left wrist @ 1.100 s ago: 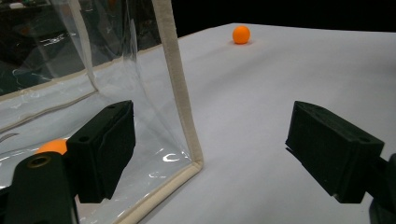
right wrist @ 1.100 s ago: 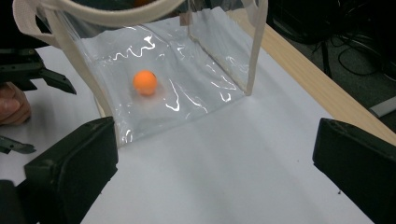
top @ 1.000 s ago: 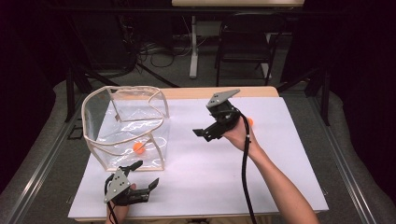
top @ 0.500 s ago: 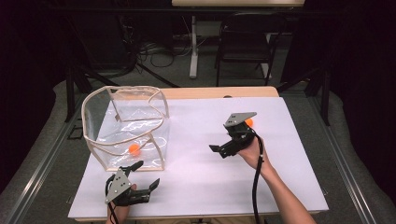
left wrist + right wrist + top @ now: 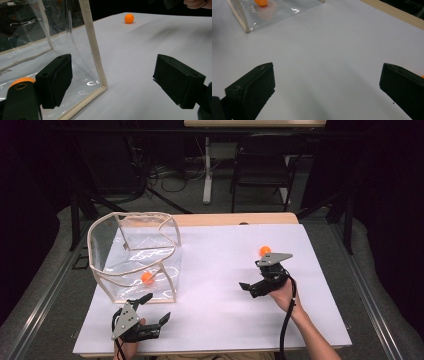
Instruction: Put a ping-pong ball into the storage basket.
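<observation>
A clear plastic bag [image 5: 131,251] with beige trim stands open at the table's left, and an orange ball [image 5: 147,278] lies inside it. A second orange ball [image 5: 265,251] rests on the white table right of centre. My right gripper [image 5: 251,275] hovers just in front of that ball, open and holding nothing. The left gripper [image 5: 156,307] is open at the front edge, just before the bag's front corner. In the left gripper view, the bag's trim [image 5: 93,47] rises between the jaws and the far ball [image 5: 129,18] lies beyond. The right gripper view looks at the bag [image 5: 282,10] and its ball [image 5: 262,2].
The white table top [image 5: 215,320] spreads between the two grippers. A wooden table edge [image 5: 235,218] runs along the back. Behind it are a dark chair [image 5: 262,170], cables on the floor and a white post [image 5: 206,170].
My right gripper has moved to the right and toward the table's front, lower down. The left gripper and the bag have stayed put.
</observation>
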{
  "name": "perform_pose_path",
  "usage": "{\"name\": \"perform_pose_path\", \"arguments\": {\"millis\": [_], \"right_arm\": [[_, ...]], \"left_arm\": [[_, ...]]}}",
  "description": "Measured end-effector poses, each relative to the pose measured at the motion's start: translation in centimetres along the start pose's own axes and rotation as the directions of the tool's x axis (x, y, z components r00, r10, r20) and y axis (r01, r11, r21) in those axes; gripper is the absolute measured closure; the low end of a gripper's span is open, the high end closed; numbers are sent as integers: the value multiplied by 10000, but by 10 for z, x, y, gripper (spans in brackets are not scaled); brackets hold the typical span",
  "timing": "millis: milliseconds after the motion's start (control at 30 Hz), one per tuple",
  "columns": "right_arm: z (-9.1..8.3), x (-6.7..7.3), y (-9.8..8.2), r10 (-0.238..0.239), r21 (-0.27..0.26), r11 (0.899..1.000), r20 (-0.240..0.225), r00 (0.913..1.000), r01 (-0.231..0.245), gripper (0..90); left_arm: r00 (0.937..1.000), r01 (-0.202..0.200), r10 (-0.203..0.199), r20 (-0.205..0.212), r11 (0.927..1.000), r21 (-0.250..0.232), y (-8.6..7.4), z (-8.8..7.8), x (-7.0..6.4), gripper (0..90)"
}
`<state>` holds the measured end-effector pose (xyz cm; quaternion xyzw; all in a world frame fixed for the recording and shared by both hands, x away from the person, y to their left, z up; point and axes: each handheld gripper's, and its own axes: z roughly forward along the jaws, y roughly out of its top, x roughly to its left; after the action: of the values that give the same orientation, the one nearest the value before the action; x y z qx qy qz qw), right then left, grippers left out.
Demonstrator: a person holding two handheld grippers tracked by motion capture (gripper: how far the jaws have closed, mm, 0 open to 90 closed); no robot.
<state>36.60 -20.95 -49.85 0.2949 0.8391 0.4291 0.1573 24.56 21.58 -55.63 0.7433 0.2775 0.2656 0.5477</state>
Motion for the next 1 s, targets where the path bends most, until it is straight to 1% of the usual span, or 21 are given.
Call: {"name": "perform_pose_path", "arguments": {"millis": [167, 267, 300, 400, 533, 567, 700, 867, 1000], "right_arm": [[-6, -8, -15, 103, -16, 9999, 320, 9994, -102, 0], [-10, -12, -20, 222, -9, 9998, 445, 9988, -222, 0], [-12, -15, -22, 228, -52, 9997, 554, 9982, -226, 0], [-16, -20, -26, 280, -66, 9996, 833, 9961, -276, 0], [-20, -27, -30, 460, -46, 9989, 1003, 9939, -458, 0], [-20, -28, -31, 539, -19, 9985, 1015, 9934, -540, 0], [-21, -34, -33, 603, 55, 9981, 1098, 9921, -613, 0], [-22, -41, -34, 712, 3, 9974, 1210, 9901, -717, 0], [-19, -47, -33, 752, 33, 9971, 1309, 9885, -763, 0]], "left_arm": [[10000, -10, 10, 65, 10000, 6, 0, 2, 1, 157], [9999, -18, 18, 101, 10000, 5, 1, 4, 2, 157], [9999, -50, 50, 115, 10000, 28, 1, 5, 2, 157], [9997, -86, 85, 207, 10000, 31, 1, 7, 2, 157], [9996, -125, 125, 260, 9999, -2, 2, 8, 1, 157], [9996, -142, 142, 261, 9999, -4, 2, 8, 1, 157], [9995, -184, 184, 248, 9998, 2, 3, 9, 1, 157], [9996, -190, 189, 229, 9998, 19, 3, 10, 0, 157], [9996, -195, 194, 212, 9998, 68, 2, 10, 1, 158]]}}
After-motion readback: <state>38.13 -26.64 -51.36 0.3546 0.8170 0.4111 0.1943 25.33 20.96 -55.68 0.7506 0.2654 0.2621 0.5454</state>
